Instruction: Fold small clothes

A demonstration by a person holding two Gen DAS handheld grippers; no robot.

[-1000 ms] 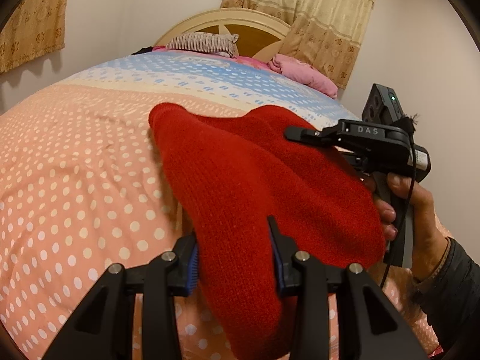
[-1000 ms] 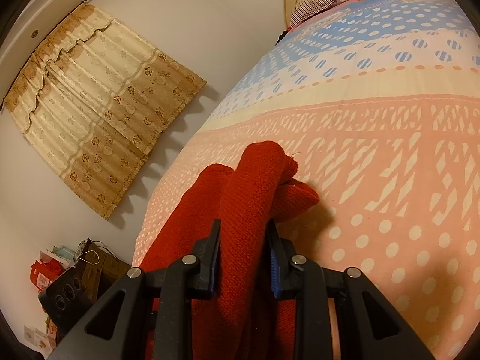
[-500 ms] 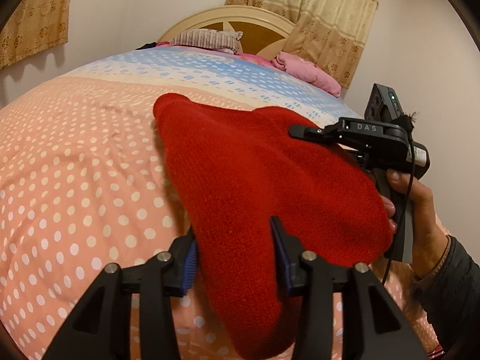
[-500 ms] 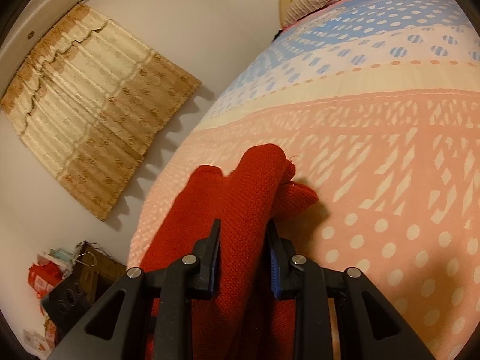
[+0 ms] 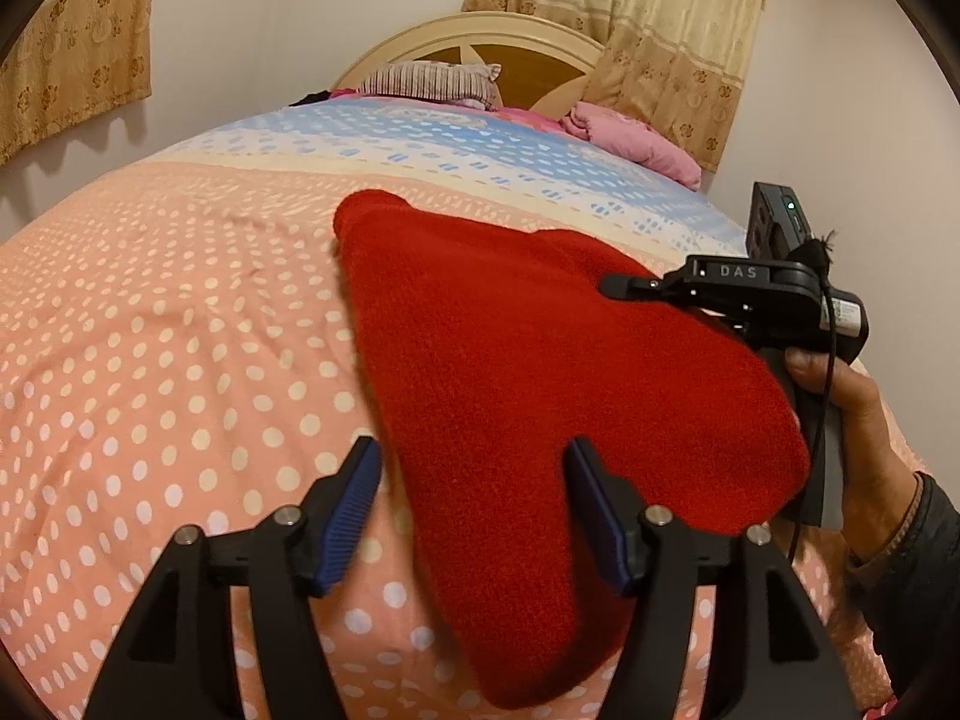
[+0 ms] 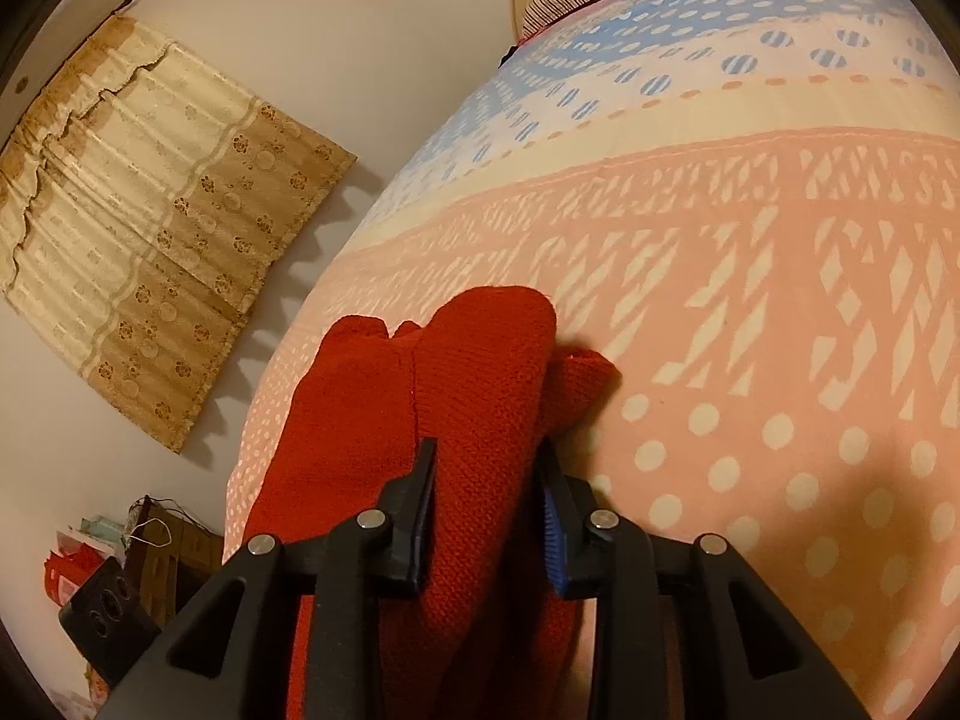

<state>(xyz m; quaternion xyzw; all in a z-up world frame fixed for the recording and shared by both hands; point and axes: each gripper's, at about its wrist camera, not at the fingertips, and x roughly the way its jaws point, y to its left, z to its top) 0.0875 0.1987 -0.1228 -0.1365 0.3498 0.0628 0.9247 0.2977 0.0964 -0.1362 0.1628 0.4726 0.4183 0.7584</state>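
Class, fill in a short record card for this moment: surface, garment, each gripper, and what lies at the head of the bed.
Surface: bed cover, pink with white dots, blue band further up.
Garment: red knitted garment, partly folded on the cover.
Left gripper: fingers opening; the red knit lies between them, the left pad clear of it.
Right gripper: fingers opening slightly, pads against a fold of the red knit.
Head of bed: striped pillow, pink bedding, headboard.
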